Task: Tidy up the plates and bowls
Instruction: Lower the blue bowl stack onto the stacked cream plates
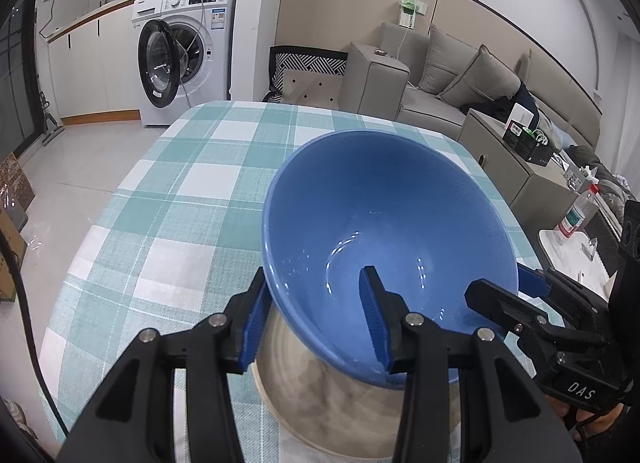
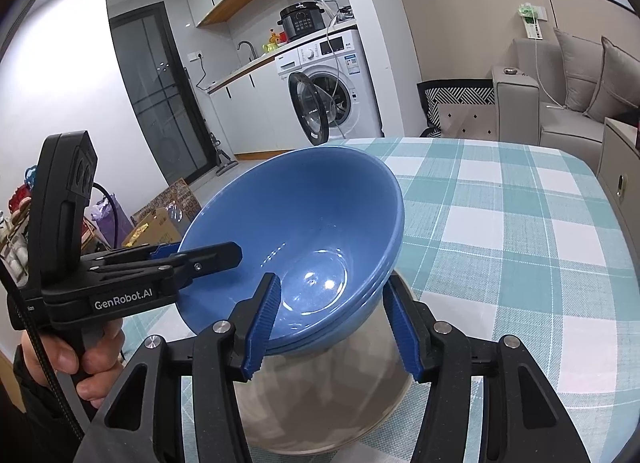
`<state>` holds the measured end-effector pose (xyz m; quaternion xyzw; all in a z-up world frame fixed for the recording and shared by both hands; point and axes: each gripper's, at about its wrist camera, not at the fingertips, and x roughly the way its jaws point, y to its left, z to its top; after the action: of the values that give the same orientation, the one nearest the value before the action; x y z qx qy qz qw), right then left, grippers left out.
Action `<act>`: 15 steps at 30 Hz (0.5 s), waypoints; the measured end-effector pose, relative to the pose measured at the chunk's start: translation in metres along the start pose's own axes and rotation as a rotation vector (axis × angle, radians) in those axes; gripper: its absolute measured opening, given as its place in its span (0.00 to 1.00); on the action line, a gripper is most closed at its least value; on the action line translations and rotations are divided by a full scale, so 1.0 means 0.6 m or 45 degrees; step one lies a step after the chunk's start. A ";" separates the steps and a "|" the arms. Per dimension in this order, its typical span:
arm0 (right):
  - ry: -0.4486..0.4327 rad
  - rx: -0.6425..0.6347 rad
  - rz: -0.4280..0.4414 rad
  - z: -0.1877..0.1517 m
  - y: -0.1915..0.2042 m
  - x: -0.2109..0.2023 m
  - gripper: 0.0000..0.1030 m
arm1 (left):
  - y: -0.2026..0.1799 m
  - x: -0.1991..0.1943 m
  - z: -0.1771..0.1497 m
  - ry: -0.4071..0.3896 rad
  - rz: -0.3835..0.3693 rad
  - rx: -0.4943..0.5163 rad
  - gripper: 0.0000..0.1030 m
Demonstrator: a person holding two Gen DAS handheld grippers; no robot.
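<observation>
A stack of blue bowls (image 1: pixel 384 203) (image 2: pixel 304 215) is tilted toward me over a beige marbled bowl (image 1: pixel 320 403) (image 2: pixel 320 403) on the checked tablecloth (image 1: pixel 180 183). My left gripper (image 1: pixel 316 275) straddles the near-left wall, one pad outside and one inside, and is shut on the stack. In the right wrist view the left gripper (image 2: pixel 200 251) clamps the rim from the side. My right gripper (image 2: pixel 333 279) straddles the near-right wall, with its pads against the inner face and the outer wall. It also shows at the rim (image 1: pixel 498 283) in the left wrist view.
A washing machine (image 1: pixel 188 59) with its door open stands beyond the table's far left. A grey sofa (image 1: pixel 460 75) and a low cabinet (image 1: pixel 500 151) lie to the right, with a water bottle (image 1: pixel 576 215) nearby. A person's hand (image 2: pixel 92 375) grips the left handle.
</observation>
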<state>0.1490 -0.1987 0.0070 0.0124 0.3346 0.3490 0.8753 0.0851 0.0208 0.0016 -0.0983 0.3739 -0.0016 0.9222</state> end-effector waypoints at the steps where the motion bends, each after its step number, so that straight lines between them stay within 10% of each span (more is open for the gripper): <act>1: 0.002 -0.002 -0.002 0.000 0.000 0.000 0.53 | 0.000 -0.001 0.000 -0.001 0.001 0.005 0.41; 15: 0.022 0.008 0.024 0.001 -0.001 0.000 0.53 | 0.004 0.001 0.000 0.023 0.000 -0.004 0.42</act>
<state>0.1498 -0.1989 0.0075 0.0154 0.3431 0.3561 0.8690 0.0854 0.0232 0.0004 -0.0997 0.3822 -0.0021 0.9187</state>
